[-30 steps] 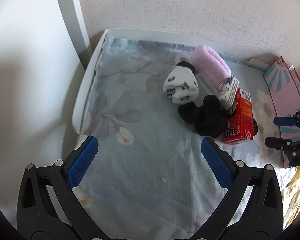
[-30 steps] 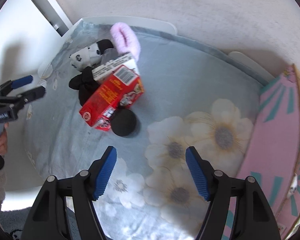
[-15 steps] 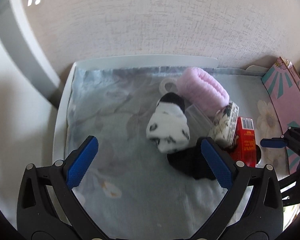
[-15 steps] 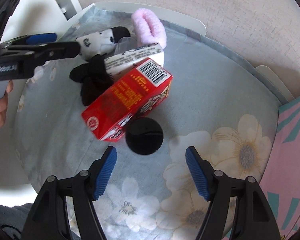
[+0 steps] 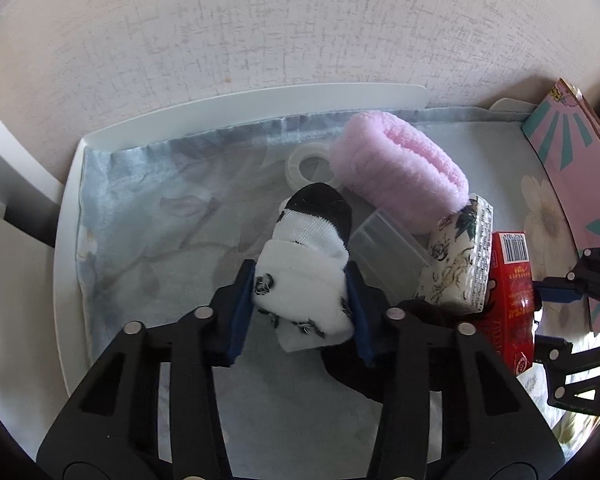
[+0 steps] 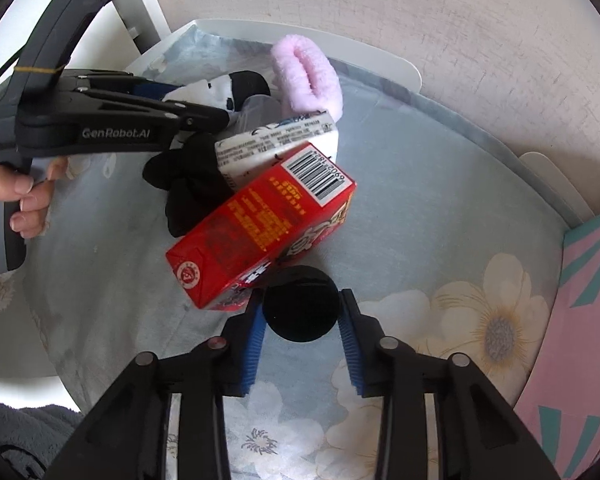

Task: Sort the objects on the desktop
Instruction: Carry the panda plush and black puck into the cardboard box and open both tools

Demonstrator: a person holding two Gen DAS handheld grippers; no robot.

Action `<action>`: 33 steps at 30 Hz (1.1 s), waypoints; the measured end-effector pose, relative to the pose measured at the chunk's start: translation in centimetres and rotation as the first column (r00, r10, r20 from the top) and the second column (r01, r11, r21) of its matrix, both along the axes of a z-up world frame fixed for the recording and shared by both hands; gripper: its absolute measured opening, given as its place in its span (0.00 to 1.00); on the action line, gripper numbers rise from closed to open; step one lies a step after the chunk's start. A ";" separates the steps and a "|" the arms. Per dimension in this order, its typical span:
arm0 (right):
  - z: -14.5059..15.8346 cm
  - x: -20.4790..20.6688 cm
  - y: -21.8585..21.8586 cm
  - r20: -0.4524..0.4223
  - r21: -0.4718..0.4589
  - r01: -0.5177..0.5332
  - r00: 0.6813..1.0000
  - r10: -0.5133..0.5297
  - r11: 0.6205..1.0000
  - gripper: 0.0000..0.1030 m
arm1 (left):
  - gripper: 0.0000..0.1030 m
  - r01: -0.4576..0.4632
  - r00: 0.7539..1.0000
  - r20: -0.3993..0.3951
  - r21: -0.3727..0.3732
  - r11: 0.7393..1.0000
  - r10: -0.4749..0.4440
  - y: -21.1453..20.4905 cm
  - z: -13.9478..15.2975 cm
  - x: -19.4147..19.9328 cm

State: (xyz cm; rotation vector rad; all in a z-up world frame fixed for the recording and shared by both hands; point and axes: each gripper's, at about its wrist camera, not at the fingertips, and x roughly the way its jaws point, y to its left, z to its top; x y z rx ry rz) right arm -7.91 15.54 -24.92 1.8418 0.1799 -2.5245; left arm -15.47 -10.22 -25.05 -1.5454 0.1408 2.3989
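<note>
- The left gripper is seen with its jaws just drawn in and the blue pads pressed against both sides of the rolled white-and-black sock; the sock is clamped, its black toe end pointed away from the tool.
- The right gripper is seen with its jaws just drawn in as well; the black round disc is set between the blue pads, which are closed against its two sides — the disc lies flat on the floral cloth.
- The red carton is taken as the landmark: the disc is found touching its near lower edge, on the side toward the right gripper.
- A white printed packet is laid against the carton's far side; a black cloth item is bunched just beside the carton, to its left in the right wrist view.
- The clamped sock is placed beyond the black cloth item from the carton; a clear plastic box is seen between the sock and the packet.
- A pink fluffy roll is set beyond the packet from the carton, with a clear tape ring just beside it.
- Well apart from the carton, on its other side, a pink-and-teal box is stood at the cloth's edge.
- A hand is wrapped around the left tool's handle.
</note>
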 end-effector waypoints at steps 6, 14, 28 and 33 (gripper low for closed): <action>0.2 -0.4 0.4 0.002 -0.015 0.026 1.000 -0.026 1.000 0.32 | 0.27 -0.013 1.000 -0.004 0.023 1.000 0.013 -0.4 1.0 -0.1; 1.8 0.2 0.8 -0.001 -0.032 0.039 0.999 -0.039 0.999 0.32 | 0.27 -0.059 0.998 -0.034 0.022 0.998 0.060 -1.4 3.8 0.3; 9.9 5.3 4.5 -0.032 -0.083 0.079 0.996 -0.082 0.993 0.32 | 0.27 0.008 0.997 -0.080 0.049 0.999 -0.004 1.5 10.6 2.7; 12.6 6.6 7.4 -0.070 -0.097 0.136 0.987 -0.143 0.986 0.32 | 0.27 0.071 0.993 -0.095 0.060 0.996 -0.065 5.2 12.5 2.9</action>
